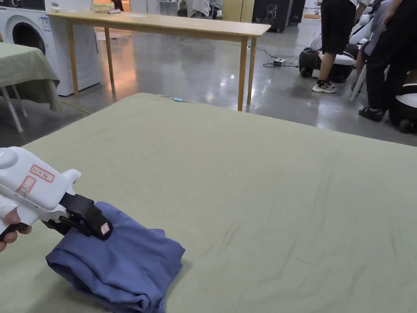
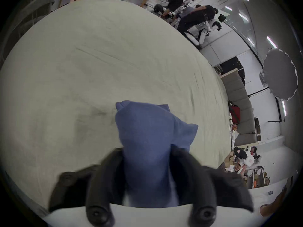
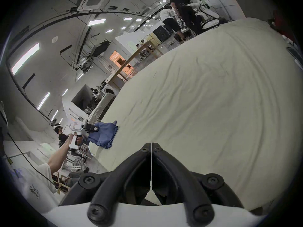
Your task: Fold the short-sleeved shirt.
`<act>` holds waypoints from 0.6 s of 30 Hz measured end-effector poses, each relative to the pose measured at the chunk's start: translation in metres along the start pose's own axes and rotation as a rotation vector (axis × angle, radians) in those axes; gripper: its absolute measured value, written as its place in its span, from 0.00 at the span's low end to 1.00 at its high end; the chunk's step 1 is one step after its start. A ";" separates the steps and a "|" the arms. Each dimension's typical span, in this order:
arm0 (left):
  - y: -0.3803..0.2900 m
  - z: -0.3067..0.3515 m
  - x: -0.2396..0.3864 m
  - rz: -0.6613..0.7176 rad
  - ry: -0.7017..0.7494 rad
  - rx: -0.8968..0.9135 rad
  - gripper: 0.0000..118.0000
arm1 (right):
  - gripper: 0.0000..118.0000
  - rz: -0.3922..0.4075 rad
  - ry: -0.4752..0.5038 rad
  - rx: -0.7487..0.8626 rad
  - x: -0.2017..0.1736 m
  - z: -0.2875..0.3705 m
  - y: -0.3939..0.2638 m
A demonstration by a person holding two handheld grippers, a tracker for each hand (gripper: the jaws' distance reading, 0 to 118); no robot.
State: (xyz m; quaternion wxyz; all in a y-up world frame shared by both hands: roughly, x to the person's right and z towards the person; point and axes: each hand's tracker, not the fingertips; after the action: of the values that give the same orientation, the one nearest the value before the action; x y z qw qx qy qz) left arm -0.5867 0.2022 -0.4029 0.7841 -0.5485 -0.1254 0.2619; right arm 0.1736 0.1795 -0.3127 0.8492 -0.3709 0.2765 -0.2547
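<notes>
The blue short-sleeved shirt (image 1: 122,261), already folded into a compact bundle, is held at the near left corner of the green-covered table (image 1: 264,195), probably to set it aside. The left gripper (image 1: 87,222), angled downward from a raised hand, is clamped on its edge. The right gripper (image 3: 151,146) is held low over bare cloth, jaws together and empty.

Big table (image 1: 252,195) under a pale green cloth (image 1: 285,228), filling most of the head view from lower left to right edge. Cloth lightly creased, long wrinkles running across it in both gripper views. Folded blue shirt (image 1: 122,261) lies on the cloth at lower left, near the table's near edge. Small blue bit (image 1: 177,99) at far edge, upper centre-left.
</notes>
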 end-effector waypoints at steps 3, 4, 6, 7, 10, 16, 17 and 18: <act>-0.004 0.009 -0.001 -0.019 0.074 0.024 0.99 | 0.01 -0.003 0.017 0.007 0.001 0.002 0.002; -0.003 0.013 0.002 0.001 0.064 0.065 0.98 | 0.01 -0.004 0.021 0.009 0.002 0.003 0.003; -0.002 0.018 -0.003 0.003 0.081 0.076 0.98 | 0.01 -0.002 0.026 0.016 0.003 0.005 0.004; -0.003 0.020 -0.001 0.001 0.091 0.080 0.98 | 0.01 -0.001 0.026 0.018 0.004 0.006 0.005; -0.011 0.031 0.017 -0.039 0.169 0.164 0.90 | 0.01 0.008 0.024 0.037 0.003 0.011 0.010; -0.034 0.035 0.076 -0.121 0.229 0.383 0.07 | 0.01 0.122 -0.024 0.093 -0.005 0.027 0.028; -0.040 0.031 0.092 -0.107 0.141 0.417 0.07 | 0.01 0.145 -0.041 0.113 -0.009 0.030 0.031; -0.048 0.027 0.111 -0.102 0.087 0.433 0.07 | 0.01 0.157 -0.050 0.128 -0.012 0.032 0.034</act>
State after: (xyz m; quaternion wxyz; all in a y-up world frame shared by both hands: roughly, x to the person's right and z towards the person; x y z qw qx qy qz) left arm -0.4940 0.2719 -0.3582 0.9005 -0.3710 -0.0599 0.2189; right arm 0.1936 0.2237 -0.3174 0.8952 -0.2990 0.2667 -0.1952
